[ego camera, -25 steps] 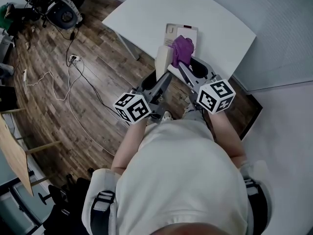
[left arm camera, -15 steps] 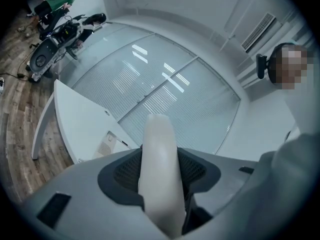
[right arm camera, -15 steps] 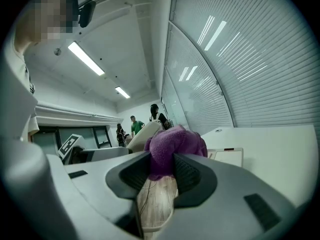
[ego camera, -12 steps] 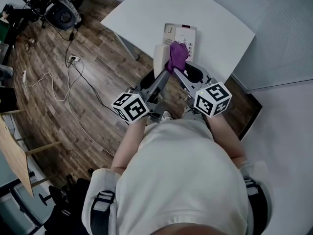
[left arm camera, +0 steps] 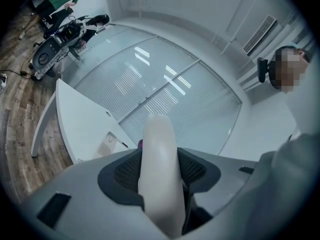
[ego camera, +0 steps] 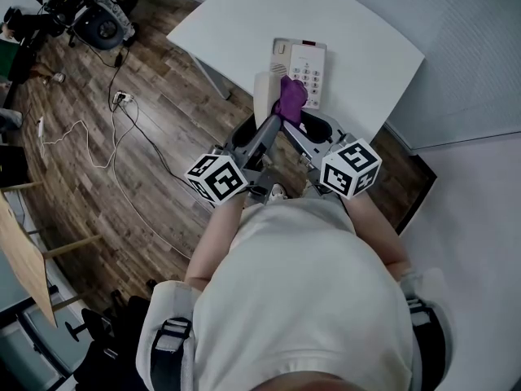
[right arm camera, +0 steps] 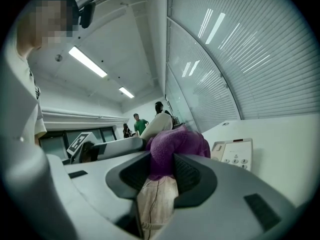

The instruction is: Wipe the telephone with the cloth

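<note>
The cream telephone base (ego camera: 302,68) lies on the white table (ego camera: 236,19), keypad showing. My left gripper (ego camera: 267,122) is shut on the cream handset (ego camera: 262,94), which it holds lifted off the base near the table's front edge. In the left gripper view the handset (left arm camera: 158,171) fills the space between the jaws, with the base (left arm camera: 107,145) beyond. My right gripper (ego camera: 295,119) is shut on the purple cloth (ego camera: 291,96), which presses against the handset's right side. In the right gripper view the cloth (right arm camera: 175,145) bulges from the jaws, the handset (right arm camera: 159,124) behind it and the base (right arm camera: 234,154) to the right.
The table's front edge (ego camera: 213,70) drops to a wooden floor (ego camera: 98,177) strewn with cables (ego camera: 89,141). Equipment (ego camera: 89,15) stands at the far left. A glass wall (left arm camera: 165,89) runs behind the table. Several people (right arm camera: 140,124) stand far off.
The right gripper drew the cloth back toward me along the handset, off the base. The keypad, covered before, now shows. The handset shifted slightly left.
</note>
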{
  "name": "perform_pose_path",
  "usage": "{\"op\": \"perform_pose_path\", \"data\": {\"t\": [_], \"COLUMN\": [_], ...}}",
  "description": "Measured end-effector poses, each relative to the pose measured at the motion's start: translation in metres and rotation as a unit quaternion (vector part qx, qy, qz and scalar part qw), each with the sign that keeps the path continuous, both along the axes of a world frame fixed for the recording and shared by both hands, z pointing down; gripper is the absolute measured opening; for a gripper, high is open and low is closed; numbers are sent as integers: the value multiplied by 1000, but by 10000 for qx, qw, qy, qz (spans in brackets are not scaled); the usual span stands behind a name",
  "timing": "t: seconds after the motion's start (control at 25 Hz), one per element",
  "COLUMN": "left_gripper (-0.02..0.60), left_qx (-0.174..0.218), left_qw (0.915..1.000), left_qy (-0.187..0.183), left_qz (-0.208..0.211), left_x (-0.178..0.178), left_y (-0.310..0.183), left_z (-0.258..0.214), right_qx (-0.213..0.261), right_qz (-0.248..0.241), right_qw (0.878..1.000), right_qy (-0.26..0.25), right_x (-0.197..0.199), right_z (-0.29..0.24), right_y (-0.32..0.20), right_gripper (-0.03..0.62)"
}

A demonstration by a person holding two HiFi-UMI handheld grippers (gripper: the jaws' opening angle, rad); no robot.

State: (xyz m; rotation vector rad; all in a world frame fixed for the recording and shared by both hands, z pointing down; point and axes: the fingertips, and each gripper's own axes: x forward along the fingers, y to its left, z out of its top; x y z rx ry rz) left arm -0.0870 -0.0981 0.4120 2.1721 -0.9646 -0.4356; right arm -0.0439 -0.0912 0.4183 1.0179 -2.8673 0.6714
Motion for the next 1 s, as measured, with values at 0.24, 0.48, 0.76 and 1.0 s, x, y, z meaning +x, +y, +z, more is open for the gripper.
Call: {"op": "perform_pose_path", "data": {"t": [0.24, 0.48, 0.76, 1.0], "left_gripper": [225, 225, 225, 225], "left_qx": [-32, -38, -7, 28], "left_qw": [9999, 9999, 10000, 10000], "left_qy": [117, 141, 8, -3], "left_qz": [33, -4, -38, -25], "left_x": [1, 0, 1, 6], "left_y": [-1, -4, -8, -11], "left_z": [-3, -3, -1, -2], "right_qx": [-76, 7, -67, -72], "right_qz": [-258, -558, -784, -841], "right_qw": [9995, 9984, 9969, 9963], "right_qy": [-150, -86, 51, 168], "right_x": [-9, -12, -9, -2], "right_z": [-1, -1, 8, 12], "right_y": [7, 10, 16, 18], "right_gripper": [141, 141, 141, 141]}}
